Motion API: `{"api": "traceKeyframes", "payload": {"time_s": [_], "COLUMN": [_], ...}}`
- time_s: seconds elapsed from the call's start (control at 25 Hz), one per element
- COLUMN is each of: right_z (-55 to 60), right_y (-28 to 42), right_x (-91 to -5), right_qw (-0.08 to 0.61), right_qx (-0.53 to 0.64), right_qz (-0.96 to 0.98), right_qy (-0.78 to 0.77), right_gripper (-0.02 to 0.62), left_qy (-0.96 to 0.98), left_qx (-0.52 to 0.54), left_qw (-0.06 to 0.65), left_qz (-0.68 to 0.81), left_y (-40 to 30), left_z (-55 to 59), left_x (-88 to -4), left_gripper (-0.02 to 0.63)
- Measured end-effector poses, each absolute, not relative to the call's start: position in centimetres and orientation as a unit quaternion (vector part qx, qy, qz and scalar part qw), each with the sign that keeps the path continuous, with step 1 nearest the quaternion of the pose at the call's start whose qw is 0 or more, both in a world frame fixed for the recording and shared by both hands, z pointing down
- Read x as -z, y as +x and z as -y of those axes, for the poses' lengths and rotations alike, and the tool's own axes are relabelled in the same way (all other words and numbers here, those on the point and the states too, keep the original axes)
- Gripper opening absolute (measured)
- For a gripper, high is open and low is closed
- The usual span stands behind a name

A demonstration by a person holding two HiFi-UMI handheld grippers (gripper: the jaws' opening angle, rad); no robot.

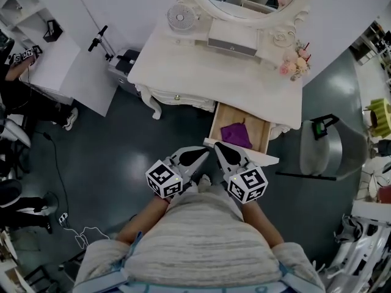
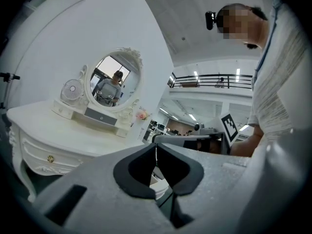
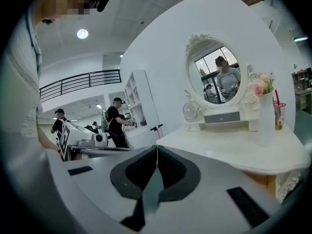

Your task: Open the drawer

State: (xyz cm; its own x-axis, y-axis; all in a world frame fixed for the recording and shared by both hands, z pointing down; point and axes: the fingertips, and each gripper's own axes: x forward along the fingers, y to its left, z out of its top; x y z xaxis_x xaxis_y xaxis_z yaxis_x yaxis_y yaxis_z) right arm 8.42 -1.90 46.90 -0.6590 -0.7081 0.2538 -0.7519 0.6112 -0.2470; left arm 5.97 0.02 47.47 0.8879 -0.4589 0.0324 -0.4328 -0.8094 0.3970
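Drawer (image 1: 259, 133) is standing open, centre right. Left gripper (image 1: 201, 153) and right gripper (image 1: 223, 150) are hovering just below, fingers clenched empty. Risk: bumping the front, shoving it shut.

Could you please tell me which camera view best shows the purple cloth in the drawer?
The head view: it looks down into the open drawer, where the purple cloth lies. Neither gripper view shows it.

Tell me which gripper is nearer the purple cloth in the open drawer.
Right. The right gripper sits at the front of the drawer, just short of the purple cloth; the left gripper is beside it, farther left, over the floor.
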Motion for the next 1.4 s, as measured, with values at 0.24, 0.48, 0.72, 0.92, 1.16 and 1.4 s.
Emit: {"api": "traceKeyframes", "payload": {"time_s": [0.24,0.48,0.72,0.92,1.16,1.4], "right_z": [2.8,4.5,6.0,7.4,8.5,9.3], "right_y": [7.9,7.6,7.5,7.2,7.1,7.4], "right_x": [-47.4,-47.2,-48.4,-49.2,-50.0,-50.5], "right_qw": [0.068,0.057,0.065,0.068,0.075,0.079], "right_qx": [-0.183,-0.192,-0.198,-0.199,-0.197,-0.197], "right_qz": [0.893,0.886,0.883,0.882,0.884,0.883], "right_qy": [0.405,0.417,0.420,0.421,0.417,0.419], "right_gripper": [0.009,0.009,0.009,0.009,0.010,0.011], "left_qy": [0.949,0.945,0.947,0.945,0.940,0.932], "left_qx": [0.028,0.018,0.021,0.008,-0.017,-0.030], "left_qw": [0.200,0.208,0.209,0.208,0.211,0.218], "left_qz": [0.242,0.253,0.243,0.253,0.267,0.287], "left_y": [5.0,3.4,2.9,2.2,1.2,0.0], "left_z": [1.1,3.3,5.2,7.2,9.5,12.2], "left_x": [-47.4,-47.8,-48.0,-49.0,-50.9,-52.8], "left_gripper": [0.014,0.012,0.014,0.015,0.116,0.147]}}
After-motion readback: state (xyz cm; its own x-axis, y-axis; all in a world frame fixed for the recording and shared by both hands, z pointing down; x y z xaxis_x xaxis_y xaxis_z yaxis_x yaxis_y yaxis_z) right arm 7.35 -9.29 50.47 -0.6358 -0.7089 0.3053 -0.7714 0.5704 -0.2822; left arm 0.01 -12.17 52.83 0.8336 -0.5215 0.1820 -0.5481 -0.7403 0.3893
